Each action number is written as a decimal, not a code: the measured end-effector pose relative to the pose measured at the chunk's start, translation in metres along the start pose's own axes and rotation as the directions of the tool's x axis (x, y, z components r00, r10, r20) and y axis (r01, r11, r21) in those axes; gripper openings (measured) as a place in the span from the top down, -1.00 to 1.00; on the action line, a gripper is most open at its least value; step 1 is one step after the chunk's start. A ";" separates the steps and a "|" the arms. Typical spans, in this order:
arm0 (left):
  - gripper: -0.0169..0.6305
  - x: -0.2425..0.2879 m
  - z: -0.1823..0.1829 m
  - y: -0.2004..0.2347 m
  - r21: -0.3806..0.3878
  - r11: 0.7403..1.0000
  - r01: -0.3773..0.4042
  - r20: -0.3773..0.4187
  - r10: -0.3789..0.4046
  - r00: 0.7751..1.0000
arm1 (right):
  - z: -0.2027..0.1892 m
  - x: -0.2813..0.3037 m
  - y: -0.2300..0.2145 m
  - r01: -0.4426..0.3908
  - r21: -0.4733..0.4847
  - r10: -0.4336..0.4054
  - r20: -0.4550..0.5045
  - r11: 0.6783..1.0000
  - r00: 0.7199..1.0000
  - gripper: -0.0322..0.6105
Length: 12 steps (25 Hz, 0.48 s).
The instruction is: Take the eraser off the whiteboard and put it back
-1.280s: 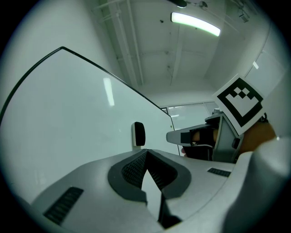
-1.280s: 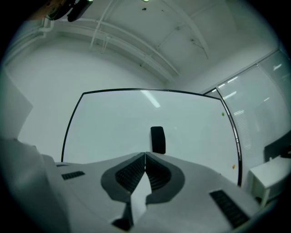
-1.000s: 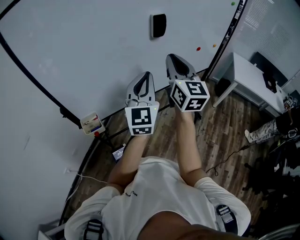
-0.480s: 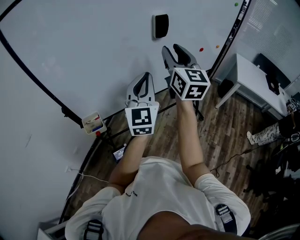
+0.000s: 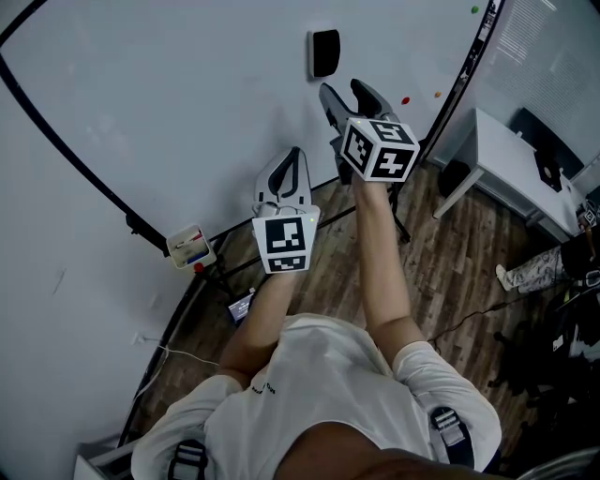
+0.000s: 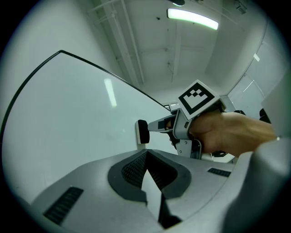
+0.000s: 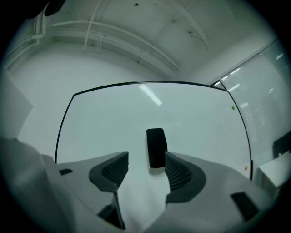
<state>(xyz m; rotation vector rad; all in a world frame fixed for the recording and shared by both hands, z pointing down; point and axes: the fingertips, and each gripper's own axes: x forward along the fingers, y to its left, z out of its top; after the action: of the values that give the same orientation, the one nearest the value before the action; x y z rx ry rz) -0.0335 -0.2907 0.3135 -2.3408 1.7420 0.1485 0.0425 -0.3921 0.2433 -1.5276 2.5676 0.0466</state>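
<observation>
Black eraser (image 5: 322, 52) stuck upright on the whiteboard (image 5: 187, 94), high on the panel and toward its right-hand edge, its long side vertical and a pale backing showing along its left edge. Right tool (image 5: 345, 94) directly below and slightly right of the eraser in the head view, pointed at the board, near the eraser but not touching it. In the right gripper view the eraser (image 7: 156, 148) stands ahead of the tool (image 7: 145, 160), beyond the tips; its lower end lines up with the inner edge of the right-hand jaw rather than the middle of the gap. The jaws are opening, already wide apart, with only bare board between the pads. Left tool (image 5: 294, 155) lower and to the left, well apart from the eraser, its jaws closed together on nothing. The left gripper view shows the right tool from the side, its tips just short of the eraser. Small red magnet (image 5: 405, 99) and green magnet (image 5: 474, 10) near the board's right rim; wooden floor (image 5: 450, 272) beneath.
</observation>
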 end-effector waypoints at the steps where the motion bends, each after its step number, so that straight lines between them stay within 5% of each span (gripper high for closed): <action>1: 0.94 0.000 -0.001 0.000 0.000 1.000 0.000 0.000 0.000 1.000 | 0.001 0.003 0.000 -0.001 0.000 0.001 0.002 1.000 1.000 0.13; 12: 0.94 0.002 -0.010 0.004 -0.014 1.000 -0.003 -0.017 0.002 1.000 | 0.008 0.033 -0.007 -0.015 0.026 0.015 -0.004 1.000 1.000 0.05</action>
<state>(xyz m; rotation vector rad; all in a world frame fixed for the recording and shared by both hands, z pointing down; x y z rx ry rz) -0.0375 -0.2965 0.3224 -2.3563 1.7571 0.1424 0.0339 -0.4232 0.2311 -1.5012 2.5724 0.0120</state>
